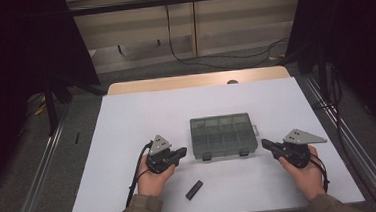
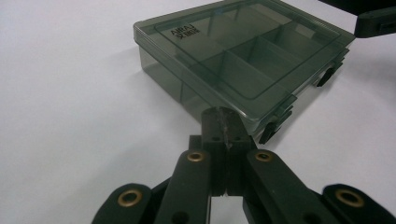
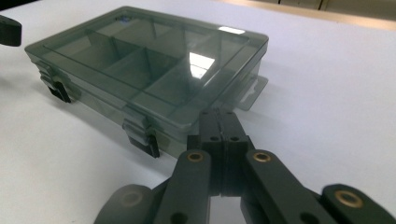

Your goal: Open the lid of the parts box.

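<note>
A smoky-green clear plastic compartment box (image 1: 223, 135) lies shut on the white table, its two black latches facing the person. The left gripper (image 1: 183, 152) rests on the table just left of the box's near left corner, jaws pressed together with nothing between them. In the left gripper view the box (image 2: 243, 60) lies just beyond the shut gripper (image 2: 223, 116). The right gripper (image 1: 265, 143) sits just right of the box's near right corner, also shut and empty. The right gripper view has the box (image 3: 149, 74) ahead and left of the gripper (image 3: 219, 116).
A small black oblong piece (image 1: 194, 189) lies on the table near the front edge, between the two hands. The white tabletop (image 1: 141, 114) has open room behind and left of the box. Dark curtains and cables stand beyond the table.
</note>
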Demonstrator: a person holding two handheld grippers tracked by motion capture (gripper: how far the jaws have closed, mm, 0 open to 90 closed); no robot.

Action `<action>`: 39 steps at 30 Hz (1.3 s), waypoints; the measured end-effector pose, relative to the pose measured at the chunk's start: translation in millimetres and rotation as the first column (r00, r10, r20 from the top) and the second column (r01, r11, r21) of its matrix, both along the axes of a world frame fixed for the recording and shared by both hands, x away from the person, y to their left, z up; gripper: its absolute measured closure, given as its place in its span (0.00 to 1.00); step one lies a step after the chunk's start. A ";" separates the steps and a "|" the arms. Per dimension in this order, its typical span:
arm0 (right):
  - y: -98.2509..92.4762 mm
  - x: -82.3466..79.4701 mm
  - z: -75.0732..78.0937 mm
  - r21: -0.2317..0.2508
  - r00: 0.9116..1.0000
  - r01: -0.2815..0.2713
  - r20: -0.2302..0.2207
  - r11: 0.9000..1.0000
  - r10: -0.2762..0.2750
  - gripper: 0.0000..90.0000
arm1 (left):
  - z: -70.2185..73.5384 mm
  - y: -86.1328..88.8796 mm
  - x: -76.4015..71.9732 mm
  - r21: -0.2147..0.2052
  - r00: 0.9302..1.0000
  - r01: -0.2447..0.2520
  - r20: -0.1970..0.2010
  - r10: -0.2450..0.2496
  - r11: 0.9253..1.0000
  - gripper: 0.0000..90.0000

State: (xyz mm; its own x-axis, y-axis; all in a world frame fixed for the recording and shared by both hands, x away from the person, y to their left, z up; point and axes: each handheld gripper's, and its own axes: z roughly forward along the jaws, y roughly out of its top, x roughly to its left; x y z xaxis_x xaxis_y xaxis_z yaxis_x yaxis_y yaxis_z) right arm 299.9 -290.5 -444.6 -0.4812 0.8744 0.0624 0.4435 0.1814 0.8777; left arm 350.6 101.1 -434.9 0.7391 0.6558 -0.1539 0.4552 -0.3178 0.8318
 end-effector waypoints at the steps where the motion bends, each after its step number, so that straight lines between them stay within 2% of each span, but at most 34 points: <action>1: 0.6 0.7 -1.0 -0.001 1.000 -0.002 -0.009 1.000 0.002 1.00 | -1.1 -1.2 -0.1 -0.002 1.000 -0.002 -0.002 0.002 1.000 1.00; 6: 2.7 3.2 -3.8 -0.016 0.999 -0.009 -0.034 1.000 0.008 1.00 | -3.7 -4.4 -0.3 0.017 1.000 0.014 -0.010 -0.014 1.000 1.00; 8: 3.8 3.5 -4.0 -0.015 0.999 -0.017 -0.037 1.000 0.016 1.00 | -4.0 -5.6 -0.8 0.013 1.000 0.017 -0.014 -0.016 1.000 1.00; 15: 6.4 4.6 -5.8 -0.030 0.999 -0.030 -0.045 0.999 0.029 1.00 | -5.7 -9.4 0.0 0.038 0.999 0.031 -0.029 -0.029 0.999 1.00; 27: 6.5 5.5 -7.4 -0.039 0.997 -0.031 -0.074 0.999 0.028 1.00 | -7.9 -13.9 1.7 0.042 0.998 0.039 -0.041 -0.037 0.998 1.00; 35: 5.8 4.9 -7.3 -0.030 0.996 -0.037 -0.080 0.999 0.035 1.00 | -9.3 -15.2 2.6 0.050 0.998 0.046 -0.050 -0.044 0.998 1.00; 39: 6.4 4.9 -7.5 -0.045 0.997 -0.037 -0.074 0.998 0.034 1.00 | -9.8 -15.7 2.8 0.054 0.997 0.046 -0.057 -0.043 0.997 1.00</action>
State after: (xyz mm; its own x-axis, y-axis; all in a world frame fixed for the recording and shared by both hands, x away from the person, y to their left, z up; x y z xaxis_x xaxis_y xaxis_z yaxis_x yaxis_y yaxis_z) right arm 304.8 -284.0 -452.0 -0.5077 0.8596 0.0588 0.4990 0.2377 0.8334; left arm 353.4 85.4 -444.8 0.7592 0.6307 -0.1605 0.4848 -0.3835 0.7861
